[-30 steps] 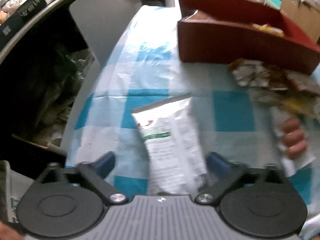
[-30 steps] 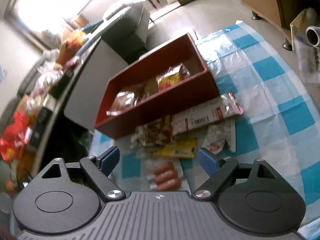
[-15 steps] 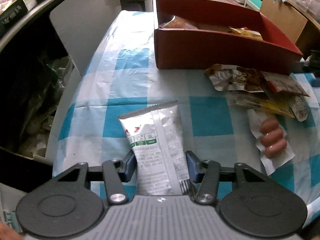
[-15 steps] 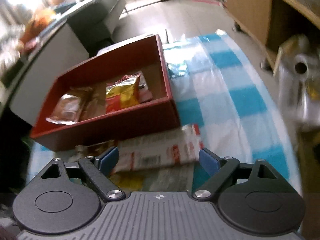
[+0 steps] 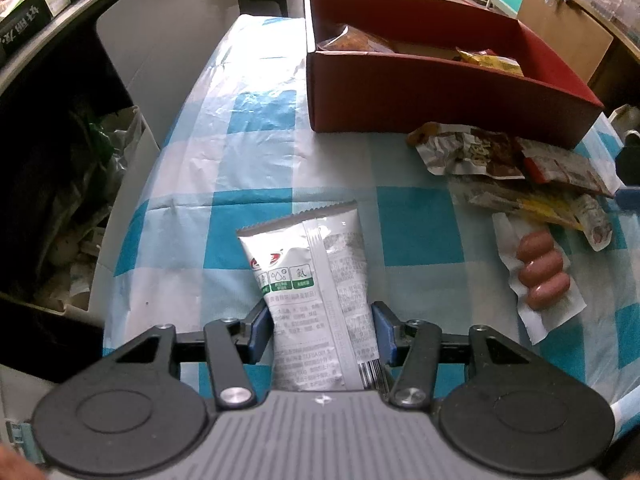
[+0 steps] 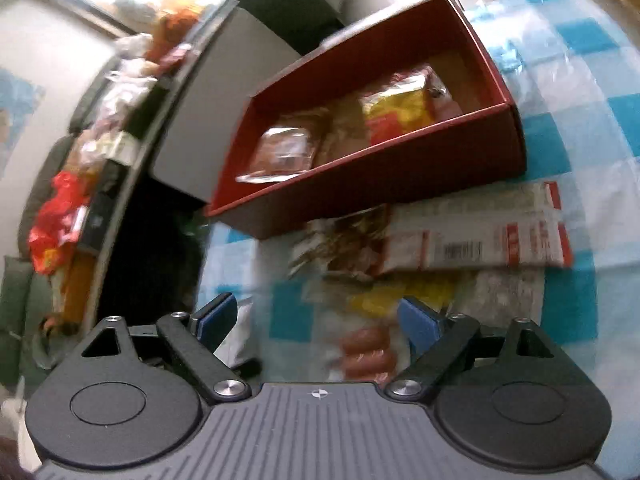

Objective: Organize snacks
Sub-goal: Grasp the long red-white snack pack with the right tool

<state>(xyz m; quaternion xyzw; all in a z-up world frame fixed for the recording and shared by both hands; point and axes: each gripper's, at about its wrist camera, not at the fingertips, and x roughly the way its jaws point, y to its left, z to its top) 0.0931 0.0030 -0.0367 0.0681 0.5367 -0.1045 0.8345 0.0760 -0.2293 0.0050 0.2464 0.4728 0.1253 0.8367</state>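
My left gripper (image 5: 322,334) is shut on a white snack pouch (image 5: 312,276) with green labels, its blue pads pressing both side edges just above the blue-checked tablecloth (image 5: 256,80). A red box (image 5: 440,96) with packets inside stands at the back. Between the box and a pack of small sausages (image 5: 542,272) lies a pile of wrappers (image 5: 512,168). In the right wrist view my right gripper (image 6: 316,318) stands open above the sausage pack (image 6: 366,352), with nothing pressed between its pads. A long red-and-white packet (image 6: 476,236) lies in front of the red box (image 6: 372,184).
A dark gap with plastic bags (image 5: 68,184) drops off left of the table. Shelves with goods (image 6: 80,184) line that side. A cardboard box (image 5: 560,28) and cabinets stand behind the red box. The table's edge runs close at the left.
The left jaws closed from wide open onto the white pouch. The right gripper swung over the snack pile and rolled, ending above the sausage pack.
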